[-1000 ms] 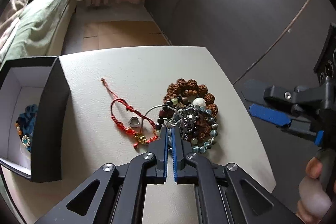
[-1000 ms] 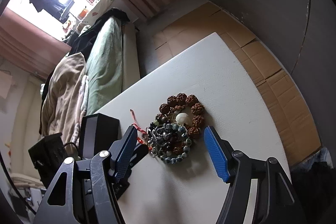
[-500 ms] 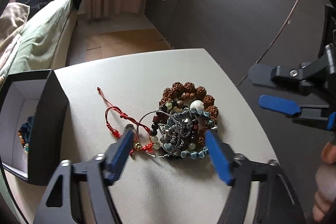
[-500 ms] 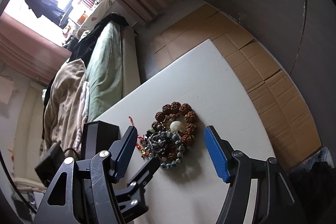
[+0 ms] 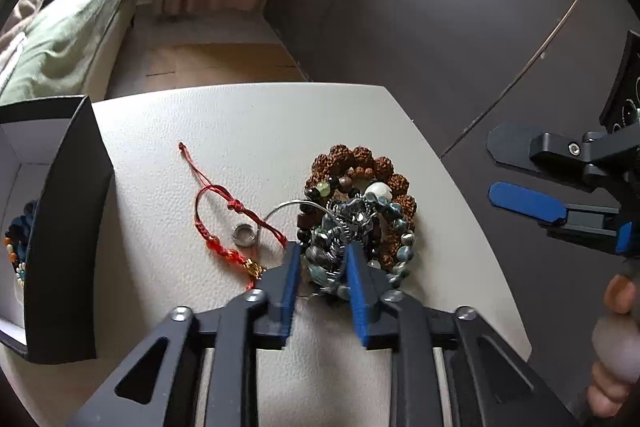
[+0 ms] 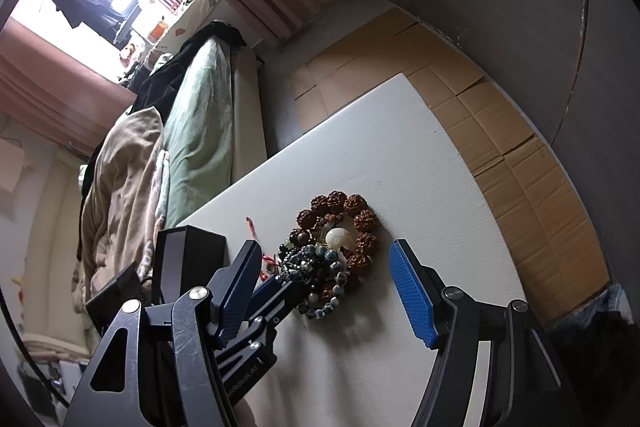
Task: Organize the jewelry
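A pile of bead bracelets lies on the white table [image 5: 240, 131]: a brown seed-bead bracelet [image 5: 360, 157] [image 6: 362, 219] with a blue-grey stone bracelet [image 5: 404, 239] and darker beads on top. My left gripper [image 5: 322, 251] [image 6: 288, 287] is closing its jaws on the pile's near side. Blue-grey beads fill the gap and touch both pads. A red cord bracelet [image 5: 208, 227], a silver ring [image 5: 244, 235] and a thin wire bangle [image 5: 280, 207] lie just left of it. My right gripper [image 6: 325, 245] [image 5: 493, 167] hovers open above the pile, empty.
An open black box [image 5: 68, 227] with a white inside stands at the table's left edge and holds beaded pieces [image 5: 18, 251]. A person's hand [image 5: 616, 339] grips the right tool. Beyond the table are a green-covered bed [image 6: 200, 131], cardboard flooring [image 6: 500, 131] and a dark wall.
The left jaws were shut by the wire bangle, swung wide open half a second ago, and now have come in around the near beads of the pile. The right gripper has held still.
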{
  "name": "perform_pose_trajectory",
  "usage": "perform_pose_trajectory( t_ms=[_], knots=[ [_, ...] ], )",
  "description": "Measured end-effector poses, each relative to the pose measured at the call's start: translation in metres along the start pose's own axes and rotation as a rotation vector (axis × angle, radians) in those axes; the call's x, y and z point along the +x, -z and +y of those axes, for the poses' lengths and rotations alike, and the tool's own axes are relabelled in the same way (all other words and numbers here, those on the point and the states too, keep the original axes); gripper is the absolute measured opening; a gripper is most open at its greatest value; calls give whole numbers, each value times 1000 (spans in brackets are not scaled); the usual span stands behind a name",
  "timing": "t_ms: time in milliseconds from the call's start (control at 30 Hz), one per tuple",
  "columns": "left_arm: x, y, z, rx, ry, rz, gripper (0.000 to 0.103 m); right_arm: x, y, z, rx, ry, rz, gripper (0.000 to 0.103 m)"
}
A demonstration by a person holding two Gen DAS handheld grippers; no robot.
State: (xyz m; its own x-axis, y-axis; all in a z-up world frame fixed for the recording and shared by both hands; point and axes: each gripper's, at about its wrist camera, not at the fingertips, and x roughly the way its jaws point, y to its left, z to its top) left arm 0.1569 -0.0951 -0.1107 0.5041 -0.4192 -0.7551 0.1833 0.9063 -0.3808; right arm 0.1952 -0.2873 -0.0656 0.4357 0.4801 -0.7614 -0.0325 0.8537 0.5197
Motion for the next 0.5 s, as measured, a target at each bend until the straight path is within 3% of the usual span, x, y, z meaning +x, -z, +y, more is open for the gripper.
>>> perform_pose_trajectory(
  t_ms=[233, 500],
  knots=[
    [-14, -1, 4, -3, 30, -10, 10, 5, 2, 7, -12, 0, 7, 67],
    [-32, -6, 17, -29, -7, -44, 4, 18, 9, 26, -53, -12, 29, 67]
  ],
)
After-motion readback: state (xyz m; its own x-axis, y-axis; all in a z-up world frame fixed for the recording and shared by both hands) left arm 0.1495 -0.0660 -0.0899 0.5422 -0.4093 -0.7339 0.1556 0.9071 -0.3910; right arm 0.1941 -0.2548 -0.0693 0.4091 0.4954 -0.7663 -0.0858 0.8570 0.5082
